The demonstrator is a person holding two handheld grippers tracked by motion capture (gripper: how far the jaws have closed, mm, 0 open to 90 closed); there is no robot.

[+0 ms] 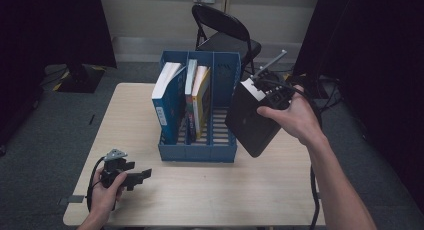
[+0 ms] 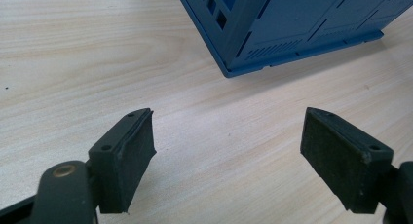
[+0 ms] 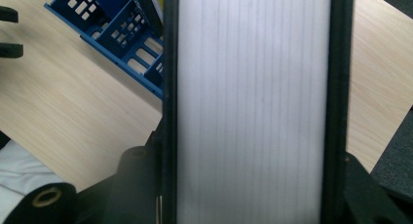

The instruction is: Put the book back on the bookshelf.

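Right gripper (image 1: 262, 97), clamped on the black book (image 1: 248, 122) above the table's right edge, could clip the blue rack (image 1: 197, 151) and tip it.

A black folding chair (image 1: 225, 32) stands on grey carpet beyond a light wooden table (image 1: 150, 200), against a pale wall.

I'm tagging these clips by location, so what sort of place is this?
Probably a lab or office room set up for recording. A plain wooden table stands on grey carpet, a folding chair sits by the wall, dark curtains hang at the sides, and a blue file rack holds books.
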